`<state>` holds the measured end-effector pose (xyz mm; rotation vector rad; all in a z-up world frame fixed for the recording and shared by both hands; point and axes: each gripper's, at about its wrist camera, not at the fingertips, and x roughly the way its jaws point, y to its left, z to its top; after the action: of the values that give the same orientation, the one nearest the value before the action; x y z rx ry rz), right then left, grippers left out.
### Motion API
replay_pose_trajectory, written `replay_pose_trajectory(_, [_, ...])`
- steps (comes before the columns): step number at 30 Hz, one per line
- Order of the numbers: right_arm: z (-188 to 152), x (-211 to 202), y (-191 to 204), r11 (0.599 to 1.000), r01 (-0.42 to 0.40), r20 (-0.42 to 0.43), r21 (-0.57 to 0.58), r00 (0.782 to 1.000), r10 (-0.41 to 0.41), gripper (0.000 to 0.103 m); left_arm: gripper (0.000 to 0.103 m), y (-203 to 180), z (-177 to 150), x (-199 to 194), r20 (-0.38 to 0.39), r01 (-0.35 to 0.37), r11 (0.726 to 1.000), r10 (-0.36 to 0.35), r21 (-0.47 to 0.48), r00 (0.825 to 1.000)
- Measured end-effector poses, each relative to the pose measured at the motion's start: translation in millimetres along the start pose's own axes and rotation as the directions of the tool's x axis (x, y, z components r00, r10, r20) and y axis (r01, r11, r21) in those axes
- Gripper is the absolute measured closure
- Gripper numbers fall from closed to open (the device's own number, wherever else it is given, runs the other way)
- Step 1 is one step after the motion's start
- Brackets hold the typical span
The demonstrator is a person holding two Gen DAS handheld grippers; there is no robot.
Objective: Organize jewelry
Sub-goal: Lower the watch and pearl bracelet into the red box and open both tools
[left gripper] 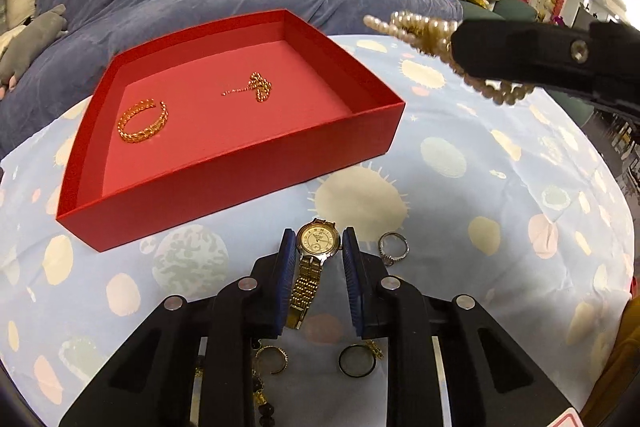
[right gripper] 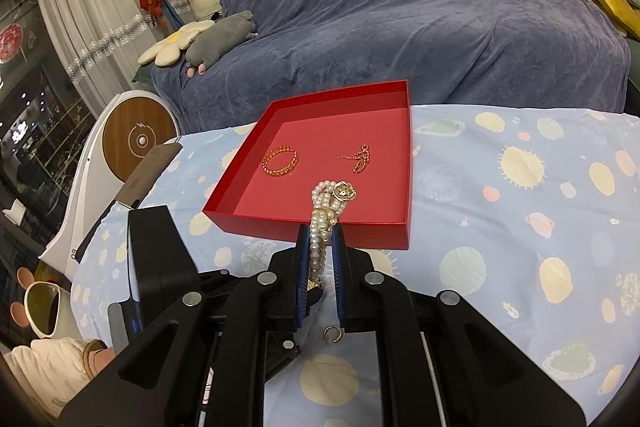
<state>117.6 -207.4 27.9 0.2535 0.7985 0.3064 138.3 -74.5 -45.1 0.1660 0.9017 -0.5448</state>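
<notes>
A red tray (left gripper: 240, 163) (right gripper: 320, 233) on the patterned cloth holds a gold chain bracelet (left gripper: 142, 123) (right gripper: 280, 159) and a small gold chain (left gripper: 258, 87) (right gripper: 360, 158). My left gripper (left gripper: 318, 247) is open, its blue pads on either side of a gold watch (left gripper: 314, 259) lying on the cloth. My right gripper (right gripper: 321, 239) is shut on a pearl bracelet (right gripper: 325, 223) with a gold flower clasp, held above the tray's near wall. The pearl bracelet (left gripper: 420, 31) also shows in the left wrist view, right of the tray.
A silver ring (left gripper: 394, 247) lies right of the watch. A gold open ring (left gripper: 274, 359), a dark ring (left gripper: 358, 359) and dark beads (left gripper: 264, 403) lie under the left gripper. A small gold ring (right gripper: 333, 333) lies under the right gripper. A blue-covered sofa (right gripper: 400, 27) stands behind the table.
</notes>
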Motion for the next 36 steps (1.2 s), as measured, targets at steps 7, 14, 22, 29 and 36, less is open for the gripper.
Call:
replay_pose_trajectory(7, [15.1,-2.2,4.7,1.0,0.006,0.023,-0.018,1.0,-0.006,0.093,0.083,22.6,23.9,-49.8,0.097,0.047,0.994,-0.038,-0.098,0.995])
replay_pose_trajectory(14, [62.6,24.7,12.2,0.997,0.019,0.046,-0.075,0.999,-0.015,0.093,0.083,56.3,85.8,-80.3,0.201,-0.015,0.991,0.041,-0.132,0.979])
replay_pose_trajectory(22, [113.2,106.7,-5.2,1.0,0.015,-0.017,-0.014,1.0,-0.015,0.093,0.083,101.7,149.6,-19.4,0.161,-0.084,0.977,0.117,-0.198,0.98])
replay_pose_trajectory(29, [114.5,162.7,-29.4,0.998,0.044,-0.071,0.048,0.997,-0.04,0.091,0.081,125.7,168.7,28.8,0.115,-0.098,0.966,0.128,-0.239,0.985])
replay_pose_trajectory(36, [106.2,125.9,-34.0,0.995,0.024,-0.018,0.095,1.0,-0.023,0.079,0.032,134.5,161.2,-12.1,0.18,-0.117,0.936,0.185,-0.333,0.966])
